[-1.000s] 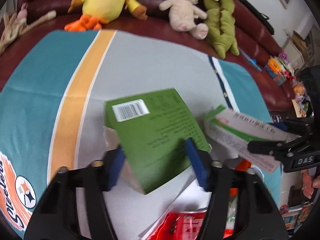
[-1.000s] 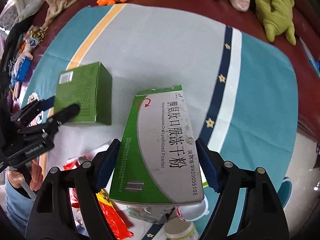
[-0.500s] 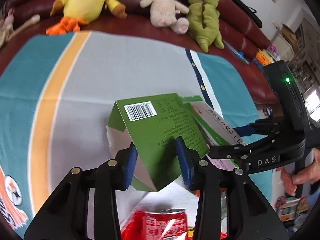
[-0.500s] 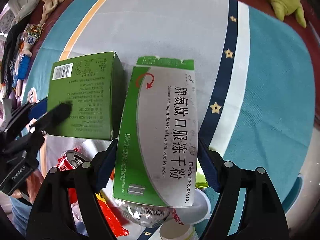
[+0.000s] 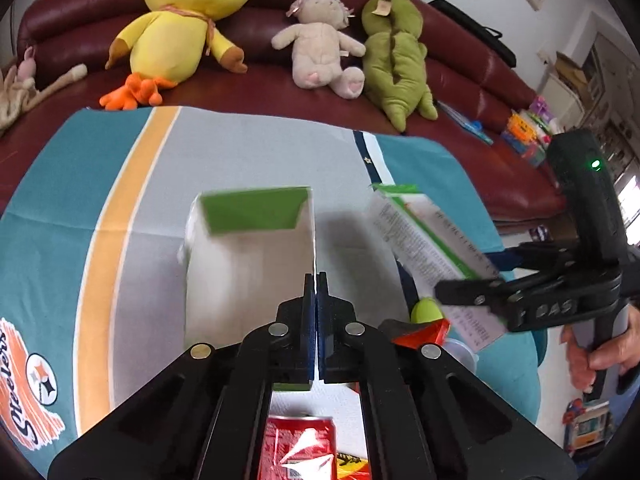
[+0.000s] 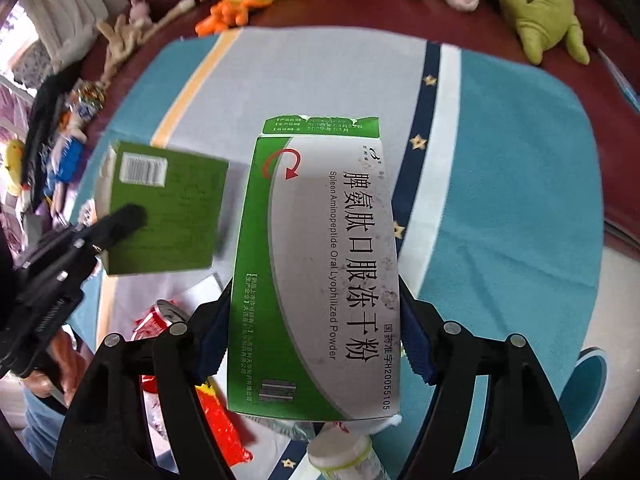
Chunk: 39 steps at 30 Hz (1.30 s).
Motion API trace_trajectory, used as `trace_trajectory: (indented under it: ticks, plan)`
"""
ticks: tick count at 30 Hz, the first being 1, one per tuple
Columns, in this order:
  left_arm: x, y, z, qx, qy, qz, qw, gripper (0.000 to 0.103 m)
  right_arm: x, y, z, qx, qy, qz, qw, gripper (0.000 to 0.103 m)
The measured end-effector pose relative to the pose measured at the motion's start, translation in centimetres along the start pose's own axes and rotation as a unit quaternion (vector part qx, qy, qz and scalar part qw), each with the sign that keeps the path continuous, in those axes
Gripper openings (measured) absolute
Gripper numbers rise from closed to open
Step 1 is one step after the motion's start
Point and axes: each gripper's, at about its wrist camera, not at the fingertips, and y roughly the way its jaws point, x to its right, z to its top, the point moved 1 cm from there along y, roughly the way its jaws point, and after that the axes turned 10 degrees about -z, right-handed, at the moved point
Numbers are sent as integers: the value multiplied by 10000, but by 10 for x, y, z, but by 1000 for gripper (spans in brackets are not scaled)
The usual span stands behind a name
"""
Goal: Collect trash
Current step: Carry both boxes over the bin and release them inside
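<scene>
The left gripper has just clenched its jaws on the open green box's thin wall; the right gripper grasps a medicine box.

Bright, even daylight; fisheye-bent edges, and the green box motion-blurred.

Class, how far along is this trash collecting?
Done: unclear; a red can and wrapper lie heaped below. In hand: the left gripper, its fingers just closed, seems to pinch a wall of the green box; the right gripper clamps the medicine box. Left: both boxes still need dropping off.
</scene>
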Motion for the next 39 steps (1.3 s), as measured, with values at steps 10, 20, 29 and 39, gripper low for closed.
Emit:
trace_trajectory:
  ticks: [10,20,29,39]
  plan:
    - [70,-28,-3,229,684,99,9973,1,50,-50,-41,390,453,48,9982,69]
    - [185,-8,-22,33,1514,-299,9880,1,140,-94,-118,730,1186,-45,9902,69]
    - [303,51,-55,-569,2174,-807,9711,1,257,-111,-211,954,2258,-99,9694,70]
    - [422,150,-100,-1447,2771,-1217,9420,1,379,-95,-310,816,3430,-236,9355,70]
